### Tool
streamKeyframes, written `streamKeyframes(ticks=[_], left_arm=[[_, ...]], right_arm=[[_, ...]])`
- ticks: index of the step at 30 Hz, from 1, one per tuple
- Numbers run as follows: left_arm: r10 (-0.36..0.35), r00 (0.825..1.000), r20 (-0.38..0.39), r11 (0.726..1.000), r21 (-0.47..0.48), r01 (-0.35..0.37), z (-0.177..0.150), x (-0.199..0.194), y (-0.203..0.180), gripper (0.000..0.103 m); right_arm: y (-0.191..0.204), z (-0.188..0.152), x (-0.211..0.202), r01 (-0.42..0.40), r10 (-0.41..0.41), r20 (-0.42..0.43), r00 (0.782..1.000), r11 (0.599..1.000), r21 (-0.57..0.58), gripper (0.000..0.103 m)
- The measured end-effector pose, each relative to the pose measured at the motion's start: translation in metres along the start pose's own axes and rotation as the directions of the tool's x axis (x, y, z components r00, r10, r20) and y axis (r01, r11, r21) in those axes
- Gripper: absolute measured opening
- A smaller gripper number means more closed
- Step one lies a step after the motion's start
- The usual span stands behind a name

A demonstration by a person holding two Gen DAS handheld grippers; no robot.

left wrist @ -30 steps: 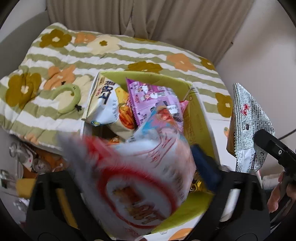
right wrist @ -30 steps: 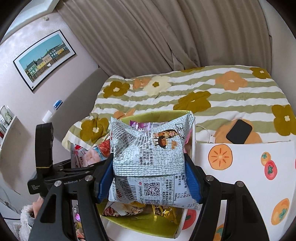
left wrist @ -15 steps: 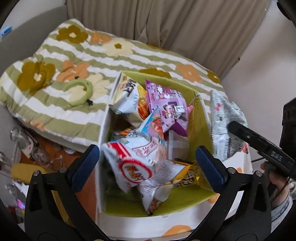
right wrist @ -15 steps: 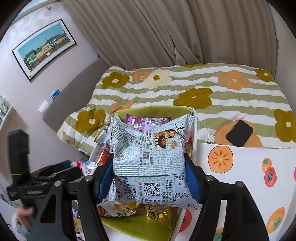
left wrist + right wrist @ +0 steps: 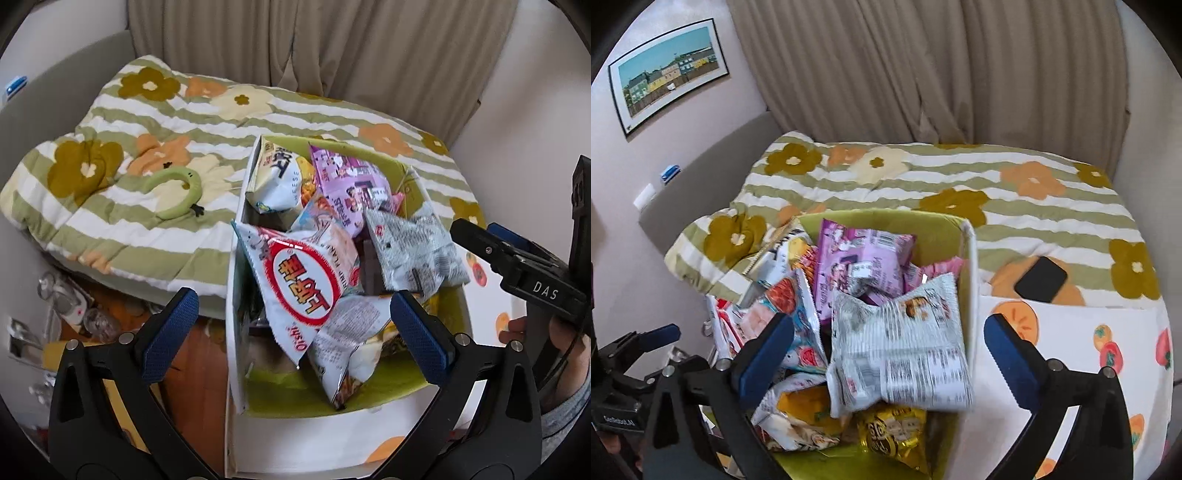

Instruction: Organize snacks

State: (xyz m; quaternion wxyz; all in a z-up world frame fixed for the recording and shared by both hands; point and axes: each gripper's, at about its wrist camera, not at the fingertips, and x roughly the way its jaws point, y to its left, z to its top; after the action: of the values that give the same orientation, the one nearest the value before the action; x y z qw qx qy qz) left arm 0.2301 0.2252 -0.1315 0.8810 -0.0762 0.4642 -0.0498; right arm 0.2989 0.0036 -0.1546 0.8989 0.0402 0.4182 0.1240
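Floral striped quilt (image 5: 960, 184), black phone (image 5: 1040, 279) (lying on it), framed picture (image 5: 666, 72), beige curtain (image 5: 923, 66).

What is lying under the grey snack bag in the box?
Under the grey snack bag lie a gold packet and a yellow packet. Anything deeper is covered.

Assorted crinkled snack packets (image 5: 306, 291) (image 5: 897, 354) lie jumbled, overlapping and tilted, inside the green-lined box (image 5: 402, 391) (image 5: 923, 225).

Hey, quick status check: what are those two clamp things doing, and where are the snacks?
Left hand-held gripper open, empty. Right hand-held gripper open, empty. Silver snack bag lies in the green-lined box atop the other packets. Nothing blocking.
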Motion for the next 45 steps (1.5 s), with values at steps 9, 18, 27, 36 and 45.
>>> streamKeyframes(ticks=[9, 18, 27, 36, 45], left_arm=[[-0.009, 0.999, 0.045, 0.999, 0.042, 0.007, -0.009, -0.028, -0.022, 0.103], [-0.016, 0.979, 0.204, 0.991, 0.135, -0.012, -0.018, -0.103, -0.088, 0.103], [-0.039, 0.93, 0.365, 0.983, 0.18, -0.029, -0.056, -0.177, -0.15, 0.103], [-0.032, 0.918, 0.395, 0.977, 0.206, -0.054, -0.106, -0.199, -0.173, 0.103], [-0.029, 0.911, 0.412, 0.975, 0.211, -0.065, -0.118, -0.204, -0.182, 0.103]], right_arm=[[0.001, -0.009, -0.04, 0.025, -0.025, 0.044, 0.999, 1.0, -0.001, 0.102], [-0.013, -0.02, -0.142, 0.098, -0.096, 0.181, 0.979, 0.995, -0.007, 0.102], [-0.033, -0.063, -0.24, 0.232, -0.228, 0.283, 0.932, 0.973, 0.021, 0.102], [-0.049, -0.113, -0.281, 0.339, -0.345, 0.303, 0.888, 0.938, 0.075, 0.102], [-0.053, -0.128, -0.291, 0.325, -0.339, 0.29, 0.895, 0.941, 0.097, 0.102]])
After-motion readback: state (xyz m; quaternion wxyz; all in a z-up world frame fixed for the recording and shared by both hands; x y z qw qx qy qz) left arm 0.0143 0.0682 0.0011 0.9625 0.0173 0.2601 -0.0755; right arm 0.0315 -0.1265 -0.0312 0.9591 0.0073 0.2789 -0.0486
